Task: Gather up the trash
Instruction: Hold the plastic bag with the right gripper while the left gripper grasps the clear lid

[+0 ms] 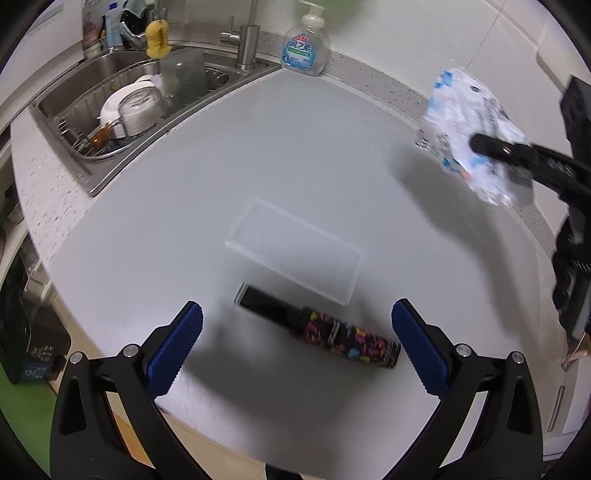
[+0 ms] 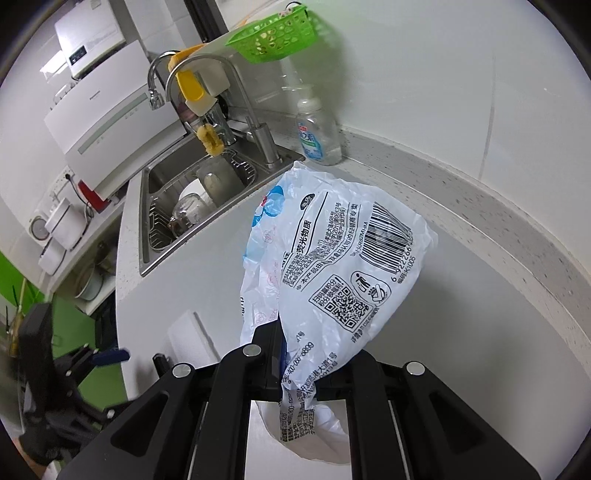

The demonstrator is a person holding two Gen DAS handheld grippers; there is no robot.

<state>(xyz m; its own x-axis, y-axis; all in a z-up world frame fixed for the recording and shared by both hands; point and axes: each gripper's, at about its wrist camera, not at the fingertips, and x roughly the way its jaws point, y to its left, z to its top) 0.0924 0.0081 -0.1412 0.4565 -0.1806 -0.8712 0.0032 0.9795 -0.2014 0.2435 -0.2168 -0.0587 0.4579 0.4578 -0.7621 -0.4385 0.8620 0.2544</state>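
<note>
White tiled wall (image 2: pixel 443 92) wraps a pale speckled bench (image 1: pixel 295 147), steel sink (image 1: pixel 74 107) with tap (image 2: pixel 221 66) at the corner, green basket (image 2: pixel 275 35) hanging above, soap bottle (image 1: pixel 306 44) beside.

White plastic wrapper (image 2: pixel 343 258), crumpled, blue print, barcode and QR code facing up: lifted clear of counter, far right, pinched at near end. Black tube wrapper (image 1: pixel 332 328) with multicoloured specks: lying flat on counter, near centre, slanted. Clear plastic box (image 1: pixel 295 251): flat on counter, just beyond tube.
</note>
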